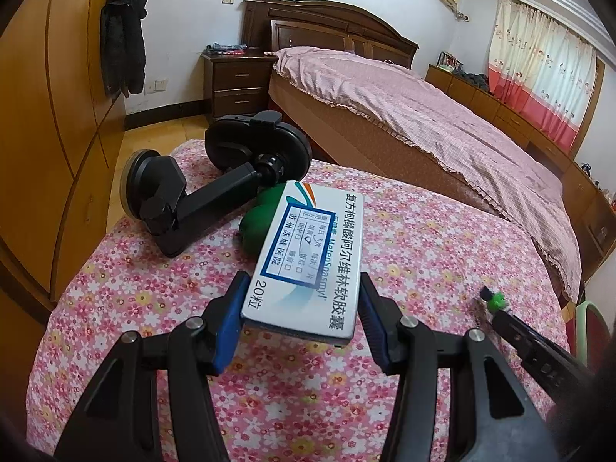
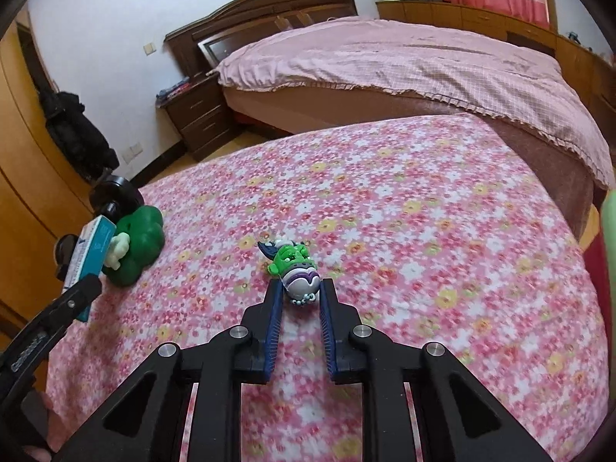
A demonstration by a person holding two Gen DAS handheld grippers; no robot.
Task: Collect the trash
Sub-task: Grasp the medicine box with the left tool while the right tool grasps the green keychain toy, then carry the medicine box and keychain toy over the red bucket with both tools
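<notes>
Item 1, box (image 1: 304,258): white medicine carton clamped at its near end between the blue pads of the left claw (image 1: 302,310), lower centre of the left view, held clear above the table (image 1: 423,238); its far end hides most of a green lump (image 1: 256,223) behind it. Print readable in part: "20粒", "MeteoSpasmyl" half covered by a stuck-on label, and a long line of Chinese characters down the right side; the label's small print includes "苏州苏城医院". In the right view only the box's teal edge shows at far left, cut by the frame. Item 2, figure (image 2: 296,269): small green-headed toy with a white and purple body, lying on the flowered cloth at frame centre, its lower body pinched between the right claw (image 2: 299,294) pads; head and a dark blue piece stick out beyond the tips. Maker or markings too small to read. In the left view it shows only as a green speck at the tip of the right claw, lower right. Item 3, mount (image 1: 215,184): black suction-cup holder lying on the table, left of centre, beyond the box. Item 4, green lump, right view: a green mass with a pale stalk, touching the box's edge; nature uncertain.
</notes>
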